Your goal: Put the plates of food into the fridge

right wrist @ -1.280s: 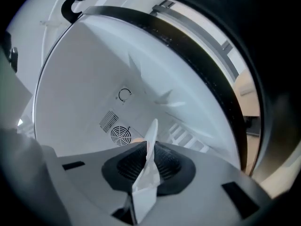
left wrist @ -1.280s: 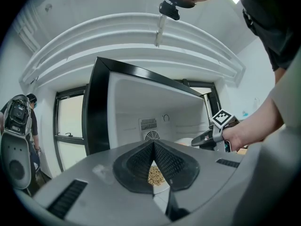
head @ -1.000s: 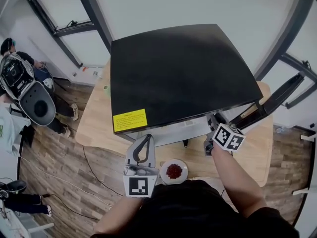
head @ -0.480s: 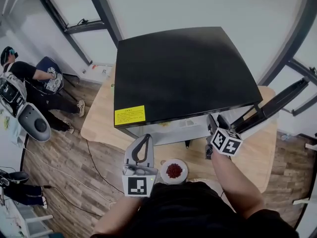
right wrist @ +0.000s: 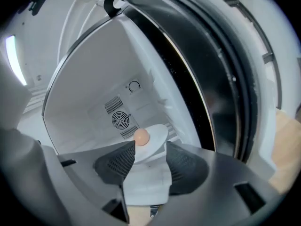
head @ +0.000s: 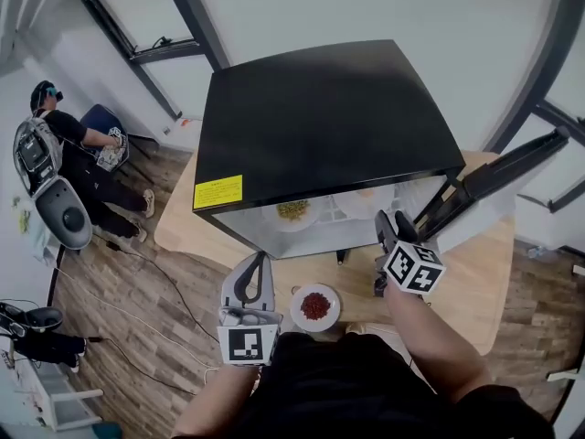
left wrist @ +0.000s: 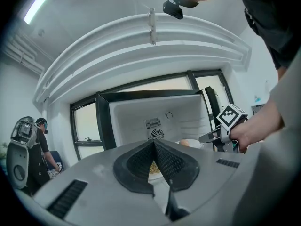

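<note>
A black fridge [head: 324,122] stands on the wooden table [head: 466,282] with its door [head: 489,179] swung open to the right. Inside lie a plate of yellowish food [head: 292,211] and a white plate with an orange ball [head: 366,197]. My right gripper [head: 391,219] is at the fridge mouth; its jaws are opening, and the ball plate [right wrist: 149,138] rests just beyond the tips, untouched. A plate of red food [head: 315,306] sits on the table in front. My left gripper [head: 258,259], shut and empty, hovers left of it.
A person [head: 69,140] sits on the floor at far left beside a grey and white machine [head: 50,195]. Cables [head: 164,323] trail over the wood floor. The table's near edge is under my body.
The view has tipped so the fridge's inside and its two plates now show. My right gripper has drawn slightly back and down from the opening. The left gripper has hardly moved.
</note>
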Demonstrator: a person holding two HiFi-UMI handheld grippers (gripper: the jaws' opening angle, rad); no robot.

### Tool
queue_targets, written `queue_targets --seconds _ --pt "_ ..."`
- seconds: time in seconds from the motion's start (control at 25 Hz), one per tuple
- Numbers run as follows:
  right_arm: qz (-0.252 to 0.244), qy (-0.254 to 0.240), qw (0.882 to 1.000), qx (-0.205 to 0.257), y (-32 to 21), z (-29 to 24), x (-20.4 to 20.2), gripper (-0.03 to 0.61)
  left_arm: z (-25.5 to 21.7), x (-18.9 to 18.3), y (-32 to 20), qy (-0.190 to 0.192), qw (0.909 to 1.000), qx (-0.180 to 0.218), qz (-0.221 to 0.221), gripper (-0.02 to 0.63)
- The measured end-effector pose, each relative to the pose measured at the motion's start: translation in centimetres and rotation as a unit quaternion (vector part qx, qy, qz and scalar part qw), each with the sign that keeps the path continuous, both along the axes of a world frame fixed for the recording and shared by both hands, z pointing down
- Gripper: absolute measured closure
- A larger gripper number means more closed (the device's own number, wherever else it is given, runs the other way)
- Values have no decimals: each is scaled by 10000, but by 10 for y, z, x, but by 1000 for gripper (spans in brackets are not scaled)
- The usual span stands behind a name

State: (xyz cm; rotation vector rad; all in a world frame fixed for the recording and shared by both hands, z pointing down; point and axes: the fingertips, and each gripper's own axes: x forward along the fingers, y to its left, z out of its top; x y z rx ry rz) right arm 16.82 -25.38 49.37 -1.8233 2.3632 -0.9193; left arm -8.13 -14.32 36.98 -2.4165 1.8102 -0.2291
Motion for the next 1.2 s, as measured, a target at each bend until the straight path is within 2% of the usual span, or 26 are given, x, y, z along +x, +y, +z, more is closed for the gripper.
queue_targets --seconds 0.12,0.28,0.44,0.52,0.6,0.72,0.8,1.04,1.2 --pt "54 -259 9996 110 17 -5 6 373 0 4 5 119 9998 54 140 609" --pt "265 -832 9956 341 43 -11 17 373 3 1 6 69 9993 110 360 609" --pt "298 -1627 9858 277 72 -3 14 374 2 -6 13 41 9977 136 665 609" --pt "315 -1844 9819 299 87 0 7 374 -1 -11 20 189 9961 204 833 609" --pt "419 -1848 9814 305 101 8 -1 374 -1 -21 26 303 9949 191 945 609" --pt "612 -1866 9804 139 123 27 -12 374 12 -40 36 173 9945 78 1031 609" --pt "621 -1893 9800 -41 141 42 -23 374 21 -52 42 123 9943 47 1059 609" --pt "644 -1867 9779 -687 194 95 -43 377 47 -69 54 409 9928 -216 1106 611" --pt "522 -2011 9715 -1138 224 130 -60 407 63 -72 61 546 9908 -381 1177 609"
